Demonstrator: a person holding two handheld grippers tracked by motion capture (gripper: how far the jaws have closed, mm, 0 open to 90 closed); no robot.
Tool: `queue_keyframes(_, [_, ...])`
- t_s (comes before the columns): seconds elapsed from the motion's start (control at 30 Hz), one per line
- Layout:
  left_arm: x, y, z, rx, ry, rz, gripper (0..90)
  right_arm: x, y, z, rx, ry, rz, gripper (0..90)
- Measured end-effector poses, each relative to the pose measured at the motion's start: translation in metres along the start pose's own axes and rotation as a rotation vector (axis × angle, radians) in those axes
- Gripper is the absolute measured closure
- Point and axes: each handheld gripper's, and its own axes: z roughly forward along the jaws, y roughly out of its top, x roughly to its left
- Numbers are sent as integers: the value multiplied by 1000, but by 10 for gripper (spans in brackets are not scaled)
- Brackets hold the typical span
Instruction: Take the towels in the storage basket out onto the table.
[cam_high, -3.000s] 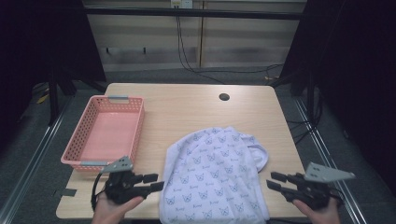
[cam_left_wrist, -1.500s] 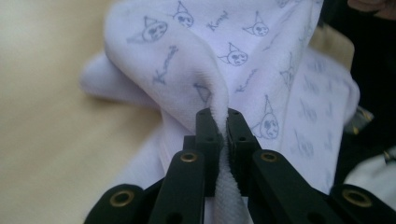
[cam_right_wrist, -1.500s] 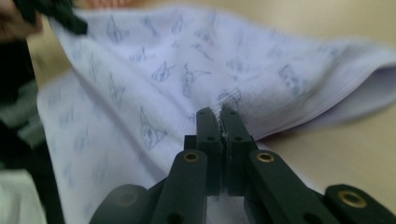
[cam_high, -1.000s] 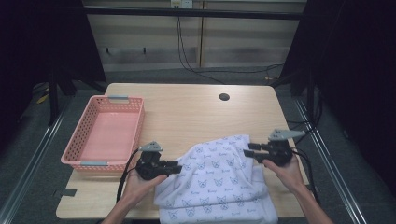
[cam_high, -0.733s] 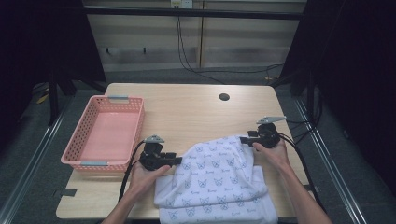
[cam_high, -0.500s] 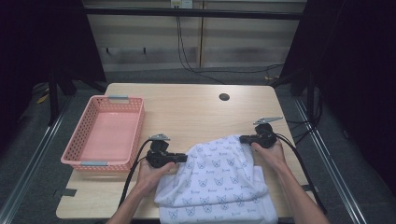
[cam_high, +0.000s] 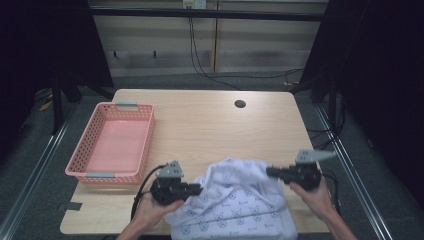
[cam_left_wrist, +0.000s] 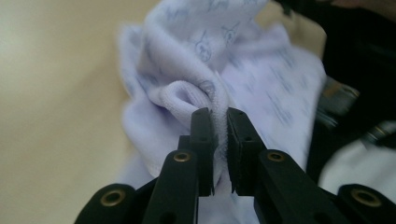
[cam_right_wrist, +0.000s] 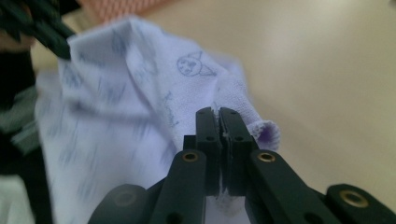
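A pale lilac cloth (cam_high: 235, 202) printed with small cartoon faces lies bunched at the table's near edge, between both hands. My left gripper (cam_high: 197, 189) points right at the cloth's left edge. In the left gripper view its jaws (cam_left_wrist: 218, 116) have just been closing and pinch a rolled hem of the cloth (cam_left_wrist: 261, 88). My right gripper (cam_high: 270, 171) points left at the cloth's right edge. In the right gripper view this gripper (cam_right_wrist: 218, 114) is shut tight on a fold of the cloth (cam_right_wrist: 140, 93). The stretch between the two grips is raised off the table.
A pink plastic basket (cam_high: 112, 142) stands on the table's left side. A round cable hole (cam_high: 240, 104) sits near the far edge of the wooden tabletop (cam_high: 210, 130). Cables trail from both grippers off the near edge.
Both grippers came in from the front corners to the cloth's far edge and closed on it. Since then they have drawn it back toward the person, folding the cloth over.
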Motion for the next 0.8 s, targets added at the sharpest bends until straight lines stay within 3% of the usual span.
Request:
queue_keyframes(0.07, [-2, -15, 4, 58, -40, -18, 802, 10, -30, -2, 76, -4, 24, 871])
queue_keyframes(0.1, [-2, -20, 2, 49, -35, -27, 788, 12, -43, -2, 112, -5, 33, 868])
queue_keyframes(0.13, [-2, -23, -1, 36, -63, -37, 767, 14, -49, -3, 154, -14, 30, 868])
queue_keyframes(0.17, [-1, -25, -5, 16, -74, -42, 711, 16, -50, -6, 154, -12, 32, 858])
queue_keyframes(0.2, [0, -26, -9, -5, -59, -54, 673, 18, -49, -10, 146, -11, 37, 817])
queue_keyframes(0.23, [4, -26, -13, -37, -83, -87, 623, 20, -48, -12, 156, -20, 26, 777])
queue_keyframes(0.27, [10, -24, -18, -71, -79, -109, 587, 21, -48, -12, 162, -33, 16, 731])
queue_keyframes(0.3, [15, -22, -22, -100, -50, -123, 583, 22, -48, -13, 158, -32, 18, 691])
queue_keyframes(0.33, [21, -20, -23, -124, -64, -149, 593, 22, -46, -14, 144, -41, 15, 673])
queue_keyframes(0.43, [38, -15, -20, -173, -43, -189, 691, 16, -30, -17, 45, -57, 13, 647])
queue_keyframes(0.47, [38, -12, -16, -141, 6, -165, 705, 13, -22, -17, 11, -60, 21, 644])
queue_keyframes(0.5, [39, -10, -9, -111, 3, -170, 702, 10, -15, -14, -7, -57, 19, 648])
queue_keyframes(0.53, [40, -10, -2, -90, -23, -172, 687, 7, -7, -9, -10, -64, 5, 645])
queue_keyframes(0.57, [39, -9, 5, -63, -25, -167, 665, 2, -2, -2, -13, -65, 18, 618])
queue_keyframes(0.67, [34, -8, 23, -4, -66, -163, 552, -8, 2, 27, 41, -3, 53, 542])
queue_keyframes(0.7, [31, -8, 25, 3, -56, -152, 583, -6, -1, 43, 107, 21, 37, 517])
queue_keyframes(0.73, [29, -8, 24, 5, -32, -128, 653, -5, -3, 48, 128, 17, 31, 513])
queue_keyframes(0.77, [28, -8, 21, -11, -43, -126, 777, -3, -6, 52, 152, 15, 29, 523])
queue_keyframes(0.8, [28, -8, 21, -11, -43, -126, 848, 0, -7, 53, 157, 6, 14, 620])
